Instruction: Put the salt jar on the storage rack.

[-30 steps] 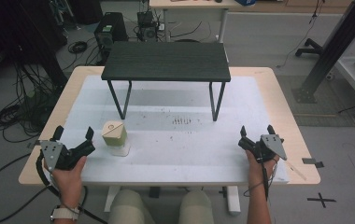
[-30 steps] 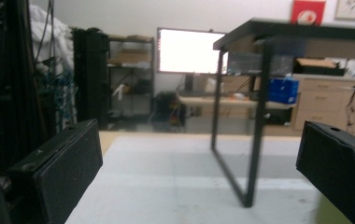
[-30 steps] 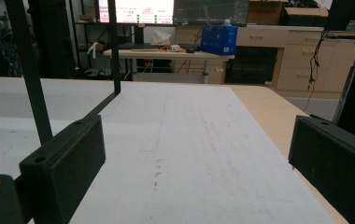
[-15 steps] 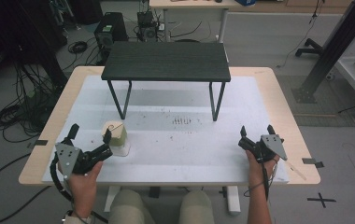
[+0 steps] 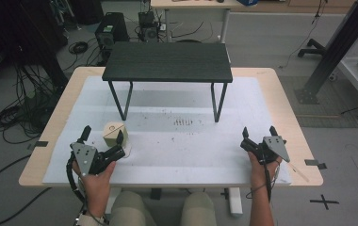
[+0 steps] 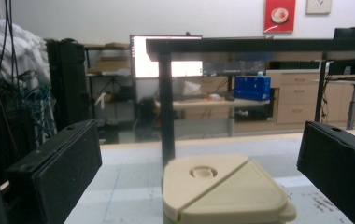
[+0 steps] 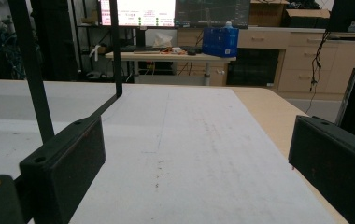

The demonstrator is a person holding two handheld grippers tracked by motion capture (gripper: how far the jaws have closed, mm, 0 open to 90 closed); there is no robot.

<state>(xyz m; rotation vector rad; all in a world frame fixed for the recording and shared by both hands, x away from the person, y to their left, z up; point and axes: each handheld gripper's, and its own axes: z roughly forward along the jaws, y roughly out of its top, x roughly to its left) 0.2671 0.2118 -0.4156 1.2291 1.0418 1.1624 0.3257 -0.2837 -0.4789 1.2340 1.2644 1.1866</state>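
Moving forward and inward since the earlier frames, the left gripper (image 5: 102,138) now has its wide-open jaws on either side of the beige box (image 5: 115,134) without touching it. Across the mat, the right gripper (image 5: 259,133) rests wide open, holding nothing. Beyond stands the black stand (image 5: 167,62).

A small black table (image 5: 167,62) is set on the far half of a white mat (image 5: 177,141), which is laid over a wooden tabletop (image 5: 288,108). Dark specks (image 5: 185,122) are scattered near the mat's middle. Cables (image 5: 12,117) are piled on the floor.
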